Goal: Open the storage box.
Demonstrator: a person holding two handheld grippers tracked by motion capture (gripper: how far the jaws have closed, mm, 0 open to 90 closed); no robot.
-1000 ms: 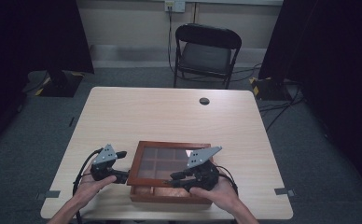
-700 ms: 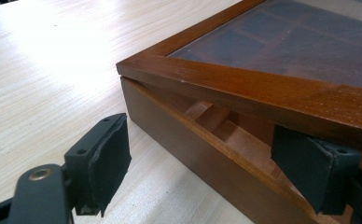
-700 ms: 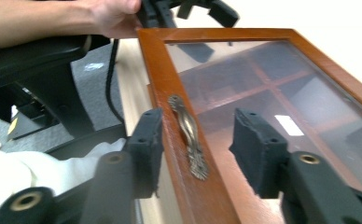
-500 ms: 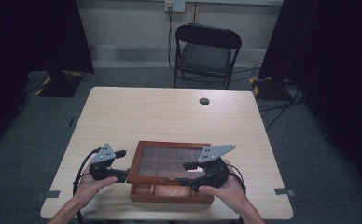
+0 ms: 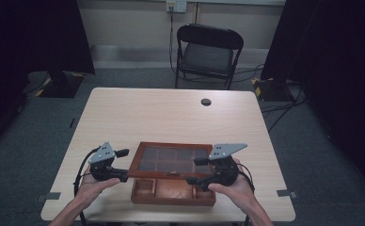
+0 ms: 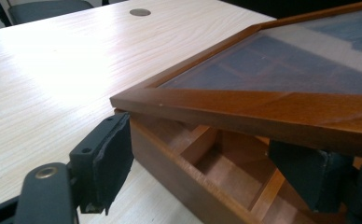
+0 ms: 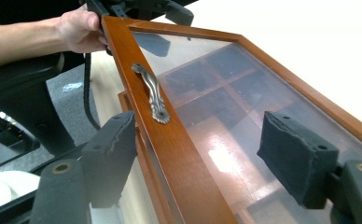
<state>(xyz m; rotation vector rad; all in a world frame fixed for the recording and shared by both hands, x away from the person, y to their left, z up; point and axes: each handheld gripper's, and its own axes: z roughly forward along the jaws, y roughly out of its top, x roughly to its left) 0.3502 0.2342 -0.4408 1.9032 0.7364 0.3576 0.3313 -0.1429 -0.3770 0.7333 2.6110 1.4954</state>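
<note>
Right tool [image 5: 193, 170] newly off tilted lid [image 5: 171, 160]

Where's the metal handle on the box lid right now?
On the lid's front rail: in the right gripper view the metal handle lies on the wooden frame, between the right gripper's open jaws, just beyond them, beside the glass pane.

One wooden box [image 5: 173, 192] with one glass lid [image 5: 173, 160] and one metal handle [image 7: 152, 93] sat at lower centre; two grippers, one chair [image 5: 208, 52] at top centre.
</note>
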